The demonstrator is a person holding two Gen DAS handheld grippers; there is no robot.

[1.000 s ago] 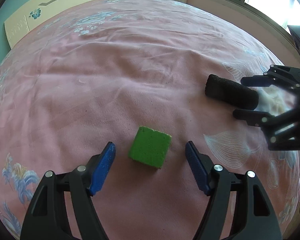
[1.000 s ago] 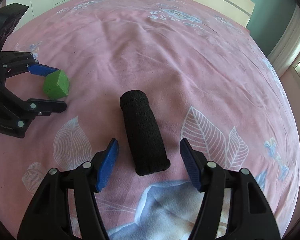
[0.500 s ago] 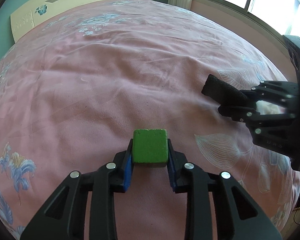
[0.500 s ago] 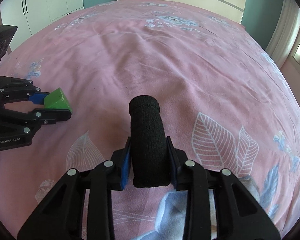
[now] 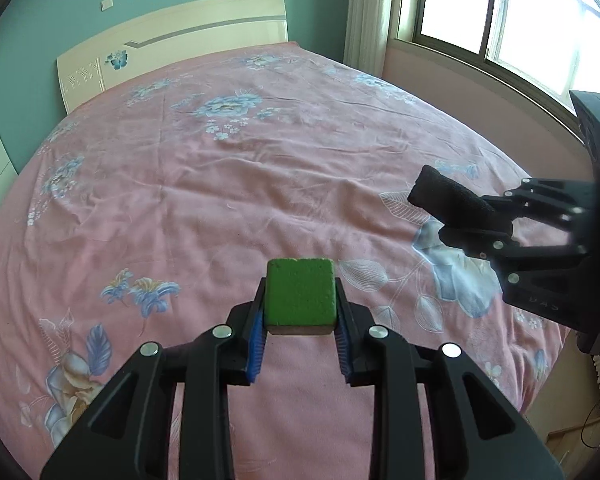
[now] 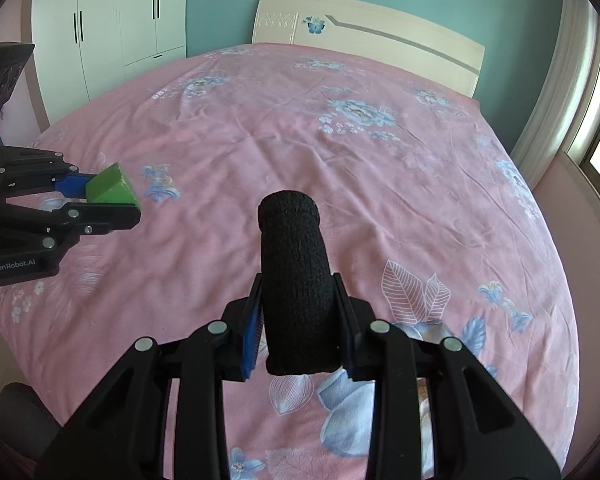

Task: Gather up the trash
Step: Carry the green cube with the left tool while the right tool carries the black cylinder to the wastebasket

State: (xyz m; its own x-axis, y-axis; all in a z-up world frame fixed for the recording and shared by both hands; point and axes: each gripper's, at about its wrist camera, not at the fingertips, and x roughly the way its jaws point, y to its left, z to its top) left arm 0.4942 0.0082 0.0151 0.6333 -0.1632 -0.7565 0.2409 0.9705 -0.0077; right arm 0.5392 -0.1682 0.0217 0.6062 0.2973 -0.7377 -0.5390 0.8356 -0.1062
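— What have you got in your left tongs (image 5: 300,312)?

— A green cube (image 5: 300,295) of rough, spongy stuff, with a pale tan underside. My blue pads press on its two sides, its flat green face turned up, and it hangs clear above the pink bed.

— And in your right tongs (image 6: 298,320)?

— A black foam roll (image 6: 294,280), a stubby cylinder with a knit-like texture. I pinch it near its lower end; the rounded far end juts forward and up, off the bed as well.
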